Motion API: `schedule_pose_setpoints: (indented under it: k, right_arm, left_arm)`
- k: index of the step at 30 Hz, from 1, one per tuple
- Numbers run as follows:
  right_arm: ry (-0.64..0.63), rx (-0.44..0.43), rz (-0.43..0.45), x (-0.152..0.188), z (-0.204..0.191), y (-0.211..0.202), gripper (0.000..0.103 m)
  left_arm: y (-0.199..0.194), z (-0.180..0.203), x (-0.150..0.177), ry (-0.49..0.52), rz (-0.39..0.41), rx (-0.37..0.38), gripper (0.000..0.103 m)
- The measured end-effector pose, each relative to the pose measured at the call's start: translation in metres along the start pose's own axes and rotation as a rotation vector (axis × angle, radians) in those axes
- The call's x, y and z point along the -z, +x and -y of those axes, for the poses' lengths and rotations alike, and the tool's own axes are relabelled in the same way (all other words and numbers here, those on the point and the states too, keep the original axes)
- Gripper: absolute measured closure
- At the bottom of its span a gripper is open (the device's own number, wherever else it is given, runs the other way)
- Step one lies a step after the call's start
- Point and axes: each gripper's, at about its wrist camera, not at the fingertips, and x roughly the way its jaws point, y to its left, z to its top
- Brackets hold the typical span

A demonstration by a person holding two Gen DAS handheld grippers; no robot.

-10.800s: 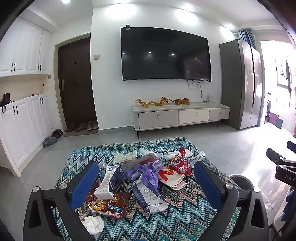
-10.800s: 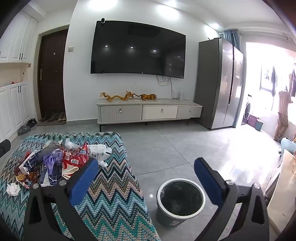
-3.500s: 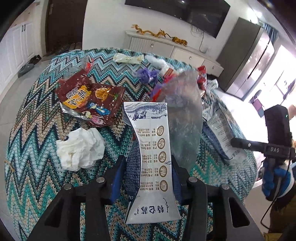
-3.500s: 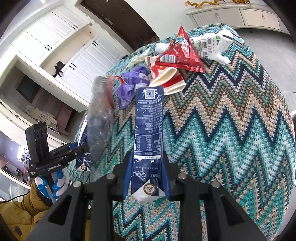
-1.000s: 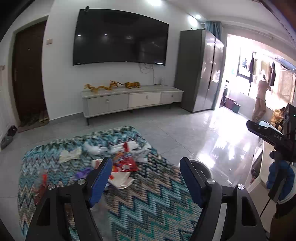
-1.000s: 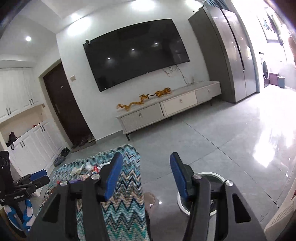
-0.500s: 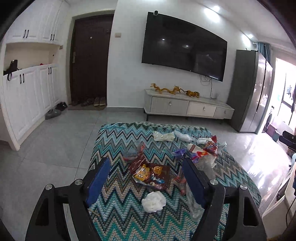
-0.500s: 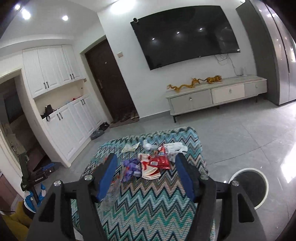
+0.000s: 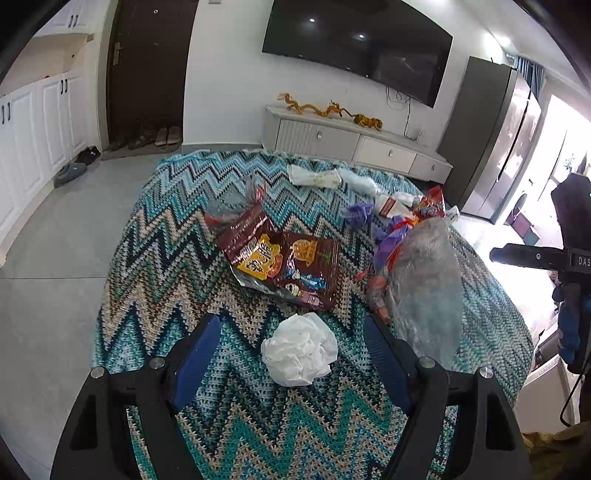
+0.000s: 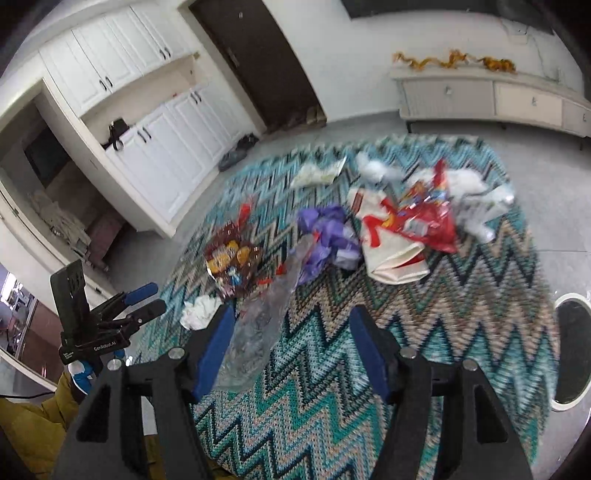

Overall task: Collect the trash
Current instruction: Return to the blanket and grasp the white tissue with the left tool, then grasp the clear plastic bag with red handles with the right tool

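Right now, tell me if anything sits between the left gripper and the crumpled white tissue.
Nothing visible does. The left gripper is open, and the crumpled white tissue lies on the zigzag cloth between its fingers. The clear plastic bag lies off to its right side.

A dark wall television (image 9: 356,35) hangs above a pale low cabinet (image 9: 354,142) — white cupboards (image 10: 159,110) flank a brown door (image 9: 147,66).

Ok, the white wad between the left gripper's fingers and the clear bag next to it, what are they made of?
White wad: looks like tissue or thin paper, matte, with soft crumpled folds. Clear bag: thin plastic film, glossy and see-through, wrinkles catching light. Both lie on the knitted zigzag cover.
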Motion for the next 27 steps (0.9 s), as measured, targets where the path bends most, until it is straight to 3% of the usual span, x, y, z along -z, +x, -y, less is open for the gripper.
schedule_pose_setpoints:
  k: [8,10,12,15,18,27]
  right_arm:
    - [-0.046,-0.038,-0.141,-0.014,-0.015,0.079,0.042]
    - [-0.060,-0.042,-0.162,-0.015,-0.017,0.089,0.052]
    - [-0.075,-0.047,-0.176,-0.015,-0.021,0.096,0.074]
    - [-0.102,-0.038,-0.183,-0.013,-0.026,0.097,0.090]
    - [-0.117,-0.043,-0.164,-0.011,-0.029,0.089,0.099]
    - [-0.166,-0.035,-0.039,-0.007,-0.047,0.033,0.102]
  left_arm:
    - [0.040,-0.004,0.010,0.004,-0.110,0.046,0.047]
    - [0.044,-0.002,0.013,0.007,-0.126,0.059,0.051]
    - [0.047,0.000,0.014,0.008,-0.137,0.063,0.066]
    - [0.046,-0.001,0.015,-0.003,-0.142,0.075,0.080]
    - [0.038,0.000,0.017,-0.004,-0.121,0.070,0.085]
    - [-0.013,0.012,0.015,0.017,-0.015,0.038,0.087]
